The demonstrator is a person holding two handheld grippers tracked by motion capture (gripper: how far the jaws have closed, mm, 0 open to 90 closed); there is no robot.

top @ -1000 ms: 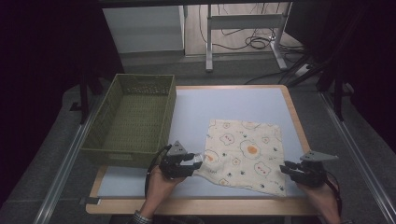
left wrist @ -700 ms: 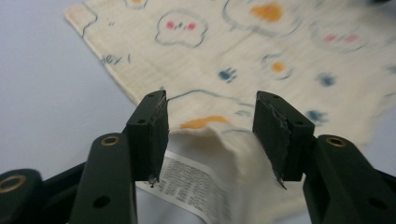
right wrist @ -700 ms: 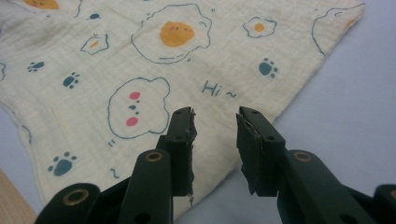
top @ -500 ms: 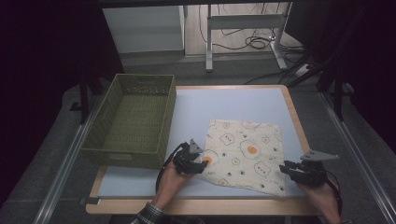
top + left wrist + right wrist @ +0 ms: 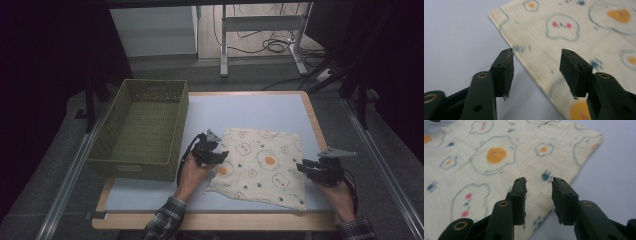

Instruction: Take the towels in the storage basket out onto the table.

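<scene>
A cream cloth (image 5: 262, 165) printed with fried-egg shapes lies flat on the pale blue table top (image 5: 240, 110). My left gripper (image 5: 220, 157) is at the cloth's left edge. In the left gripper view its jaws (image 5: 536, 72) stand apart above that edge of the cloth (image 5: 564, 37), holding nothing; they have just been opening. My right gripper (image 5: 302, 167) sits at the cloth's right edge. In the right gripper view its jaws (image 5: 539, 195) are parted just above the cloth (image 5: 494, 157) near its corner, not pinching it.
An empty olive-green mesh basket (image 5: 135, 167) stands on the table's left side, close to my left hand. The wooden table rim (image 5: 215, 220) runs along the near side. Beyond the table stand a white cabinet (image 5: 155, 30) and a metal frame with cables (image 5: 260, 25).
My left hand has moved right and away from the person, up along the cloth's left edge. The right hand has edged slightly toward the cloth. The cloth lies as before.
</scene>
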